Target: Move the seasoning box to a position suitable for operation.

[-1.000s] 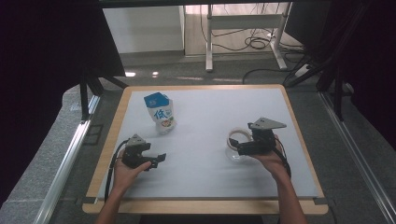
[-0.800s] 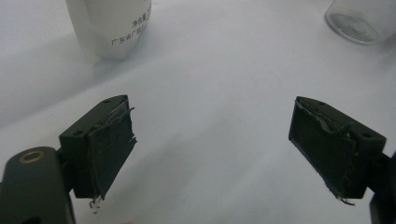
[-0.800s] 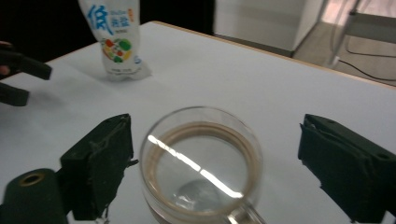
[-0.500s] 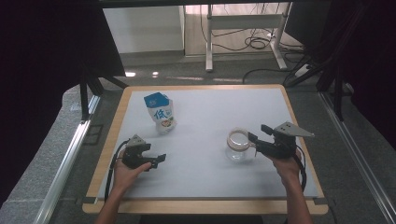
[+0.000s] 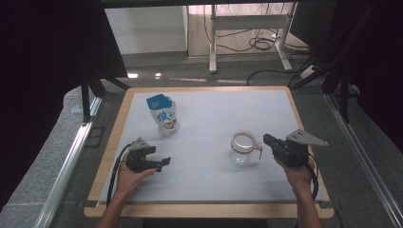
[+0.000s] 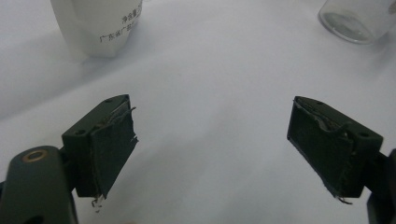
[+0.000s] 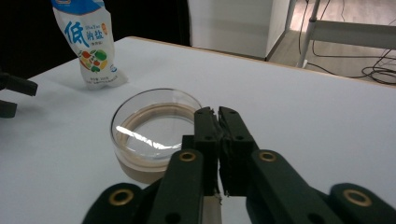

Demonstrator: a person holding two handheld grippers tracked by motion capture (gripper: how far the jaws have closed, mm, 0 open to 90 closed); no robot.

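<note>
Right gripper [image 5: 267, 139] clenching on nothing, jaws having just closed, black tips sitting just beside round clear glass jar [image 5: 244, 148]. Jar standing upright on smooth white desk [image 5: 214, 180], right of centre. Left gripper [image 5: 164, 162] resting released, frayed pads apart. Soft glossy salt pouch [image 5: 163, 114] standing behind.

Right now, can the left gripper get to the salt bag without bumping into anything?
Probably yes. The left gripper sits with its jaws wide open, and the table between it and the salt bag is bare. The glass jar stands off to the other side by the right gripper, out of the way.
</note>
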